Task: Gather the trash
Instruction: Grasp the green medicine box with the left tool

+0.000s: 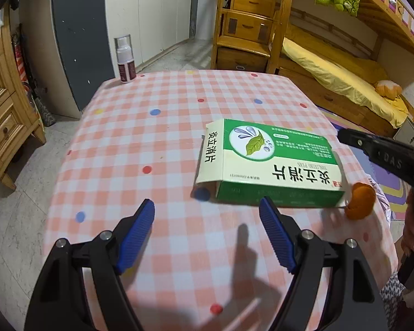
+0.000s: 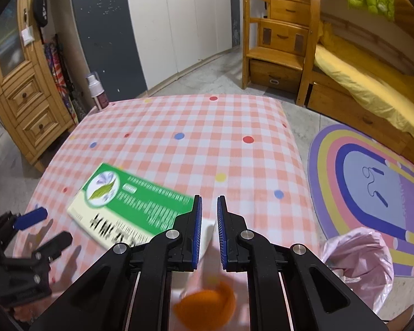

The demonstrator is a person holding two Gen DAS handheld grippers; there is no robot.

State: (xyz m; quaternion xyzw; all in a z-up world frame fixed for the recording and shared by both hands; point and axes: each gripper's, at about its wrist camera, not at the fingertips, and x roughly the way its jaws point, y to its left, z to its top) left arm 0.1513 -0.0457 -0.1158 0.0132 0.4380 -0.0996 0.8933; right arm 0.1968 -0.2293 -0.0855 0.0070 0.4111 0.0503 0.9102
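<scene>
A green-and-white medicine box lies flat on the pink checked tablecloth. A piece of orange peel sits at the box's near right corner, by the table's edge. My left gripper hangs open and wide just short of the box's near side, with nothing between its blue pads. My right gripper hovers over the box's corner with its jaws a narrow gap apart and nothing pressed between the pads. The peel lies blurred below and behind its fingertips.
A white spray bottle stands at the table's far left corner. A pink trash bag sits open on the floor right of the table, beside a rainbow rug. A wooden bunk bed and drawers stand beyond.
</scene>
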